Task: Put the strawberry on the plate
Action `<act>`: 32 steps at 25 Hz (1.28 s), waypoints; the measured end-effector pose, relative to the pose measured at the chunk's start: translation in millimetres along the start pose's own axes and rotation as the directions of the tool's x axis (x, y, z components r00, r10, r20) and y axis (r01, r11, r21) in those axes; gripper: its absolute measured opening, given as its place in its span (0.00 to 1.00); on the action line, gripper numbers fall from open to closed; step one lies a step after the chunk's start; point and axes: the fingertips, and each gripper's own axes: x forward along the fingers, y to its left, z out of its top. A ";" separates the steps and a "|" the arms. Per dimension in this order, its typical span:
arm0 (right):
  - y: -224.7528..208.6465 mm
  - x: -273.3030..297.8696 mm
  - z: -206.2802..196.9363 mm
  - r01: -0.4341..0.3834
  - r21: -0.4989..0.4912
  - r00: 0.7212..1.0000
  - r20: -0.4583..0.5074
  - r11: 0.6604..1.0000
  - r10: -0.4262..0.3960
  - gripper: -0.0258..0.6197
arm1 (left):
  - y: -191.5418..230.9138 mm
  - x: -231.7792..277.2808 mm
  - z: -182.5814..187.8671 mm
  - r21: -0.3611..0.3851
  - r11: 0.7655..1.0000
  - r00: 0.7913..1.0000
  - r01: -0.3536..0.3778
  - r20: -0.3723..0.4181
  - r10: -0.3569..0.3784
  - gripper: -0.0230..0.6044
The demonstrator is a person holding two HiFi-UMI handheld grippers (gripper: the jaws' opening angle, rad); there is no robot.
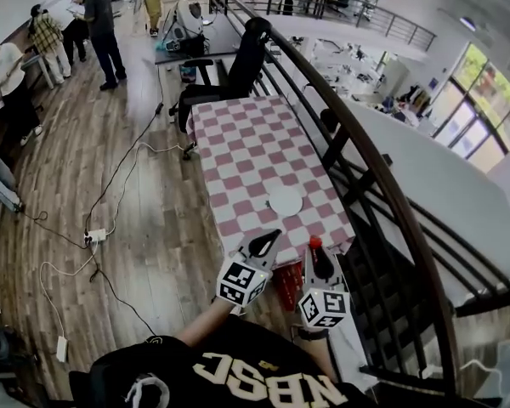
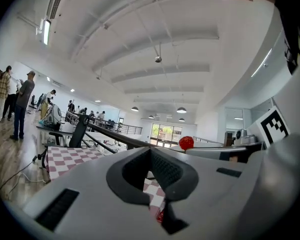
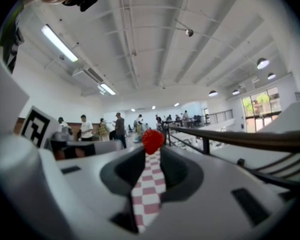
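Right gripper [image 1: 315,253] is pinching the strawberry [image 3: 153,140] at its tips, with the plate [image 1: 285,201] near, ahead and slightly left; the left gripper [image 1: 266,242] is closed on nothing.

Railing [image 1: 382,181] close along table's [image 1: 246,134] right, chair [image 1: 238,66] at far end, floor [image 1: 153,228] open left

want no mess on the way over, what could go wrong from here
1. The strawberry sits only at the very tips of the right gripper, so it could slip out on the way.
2. The plate lies toward the table side by the railing; a dropped or rolling berry might go off that edge.
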 end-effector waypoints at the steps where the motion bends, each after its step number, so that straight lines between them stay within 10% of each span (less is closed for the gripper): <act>1: 5.7 15.4 3.8 -0.016 -0.006 1.000 0.008 1.000 0.017 0.19 | 13.9 1.9 2.1 0.019 1.000 1.000 -0.010 -0.005 0.010 0.05; 9: 20.5 89.3 20.8 -0.041 -0.043 0.999 0.008 0.998 0.041 0.19 | 98.4 24.7 6.4 0.046 0.996 0.997 -0.070 -0.036 0.072 0.05; 32: -74.3 176.8 -33.9 0.020 -0.016 0.986 -0.162 1.000 -0.022 0.19 | 141.7 140.0 -55.1 -0.005 1.000 0.979 -0.007 -0.204 0.006 0.05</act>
